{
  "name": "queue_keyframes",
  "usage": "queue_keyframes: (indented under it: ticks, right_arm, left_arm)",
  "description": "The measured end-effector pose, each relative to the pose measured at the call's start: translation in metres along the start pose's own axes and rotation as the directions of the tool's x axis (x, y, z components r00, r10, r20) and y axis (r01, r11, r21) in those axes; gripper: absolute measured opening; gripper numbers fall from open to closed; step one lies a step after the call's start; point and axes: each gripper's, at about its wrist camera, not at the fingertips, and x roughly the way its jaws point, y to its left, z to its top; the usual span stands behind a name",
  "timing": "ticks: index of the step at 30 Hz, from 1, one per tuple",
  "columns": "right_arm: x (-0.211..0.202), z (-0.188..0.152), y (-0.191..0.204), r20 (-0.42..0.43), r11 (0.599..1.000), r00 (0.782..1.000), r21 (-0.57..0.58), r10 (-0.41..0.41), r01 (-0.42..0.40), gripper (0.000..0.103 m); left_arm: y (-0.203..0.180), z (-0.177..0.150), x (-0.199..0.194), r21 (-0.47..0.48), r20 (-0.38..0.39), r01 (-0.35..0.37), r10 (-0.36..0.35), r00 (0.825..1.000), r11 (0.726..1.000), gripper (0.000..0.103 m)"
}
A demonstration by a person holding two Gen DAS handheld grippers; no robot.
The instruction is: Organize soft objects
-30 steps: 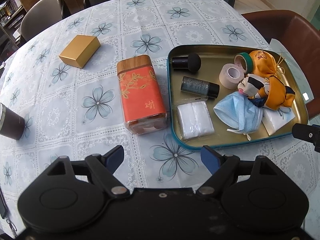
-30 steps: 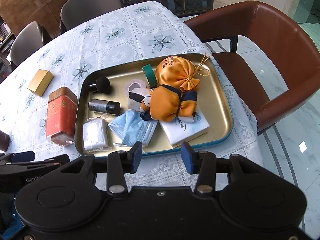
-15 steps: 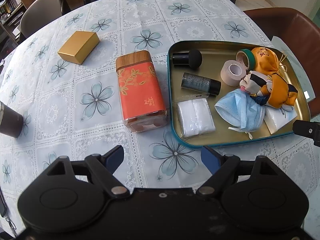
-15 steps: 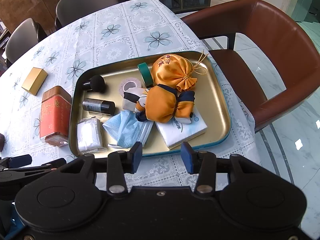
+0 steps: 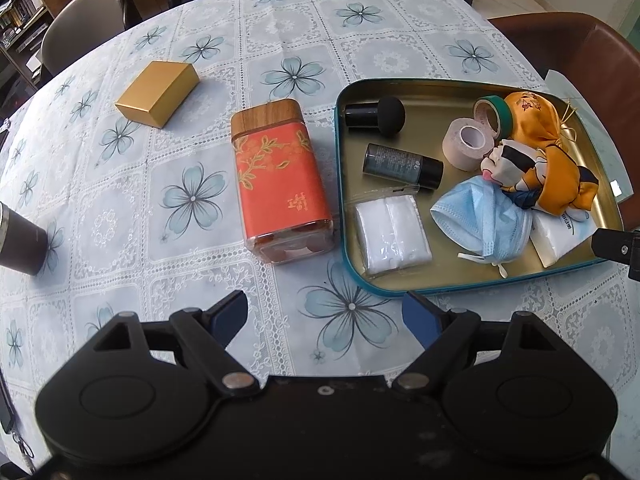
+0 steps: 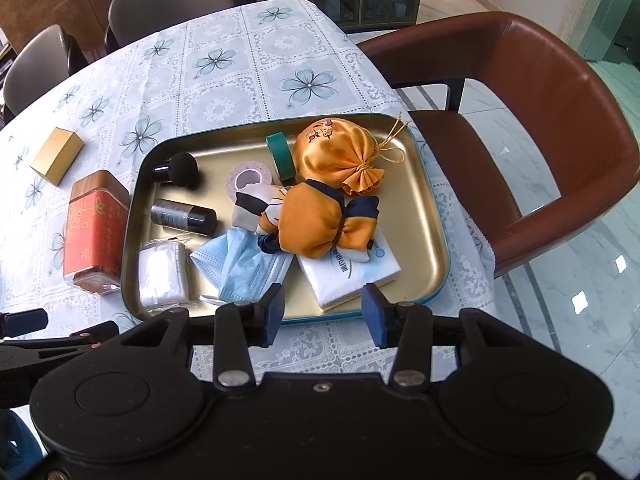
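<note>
Table (image 5: 280, 28): tray (image 5: 340, 184); red tin (image 5: 280, 184); gold box (image 5: 158, 92); dark cup (image 5: 18, 236)

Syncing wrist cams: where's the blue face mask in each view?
Left wrist: blue face mask right of centre, in the tray's near-right part.
Right wrist: blue face mask left of centre, just beyond the left fingertip.
Shared landmark: white wipes packet lies to its left in both.

right gripper (image 6: 323, 312): fingers apart, empty | tray (image 6: 434, 240): orange pouch (image 6: 340, 158), face mask (image 6: 240, 266), tissue pack (image 6: 352, 276)
</note>
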Motion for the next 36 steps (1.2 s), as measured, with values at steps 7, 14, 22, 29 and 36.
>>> queue_keyframes:
  ticks: [7,14,22,29,36]
  right_arm:
    - [0.0016,-0.0003,0.001,-0.005,1.0,1.0,-0.003,0.006,-0.007,0.046]
    - [0.0031,0.0003,0.0028,-0.01,1.0,1.0,-0.011,0.01,-0.01,0.046]
    - [0.0038,0.0008,0.0058,-0.011,1.0,1.0,-0.024,0.013,-0.013,0.046]
    - [0.0042,0.0014,0.0061,-0.013,1.0,1.0,-0.028,0.013,-0.013,0.046]
    - [0.0052,0.0011,0.0054,-0.02,0.999,1.0,-0.029,0.016,-0.017,0.046]
  left_arm:
    - [0.0002,-0.0007,-0.0009,0.0,0.005,-0.001,0.001,1.0,1.0,0.087]
    - [0.0004,-0.0003,0.0007,-0.001,-0.002,0.002,-0.002,1.0,1.0,0.087]
    - [0.0009,-0.0003,0.0012,-0.009,-0.007,0.003,-0.003,1.0,1.0,0.087]
    - [0.0006,-0.0007,0.0012,-0.011,-0.008,0.0,0.0,1.0,1.0,0.087]
    - [-0.001,-0.0009,0.0016,-0.013,-0.009,-0.004,0.004,1.0,1.0,0.087]
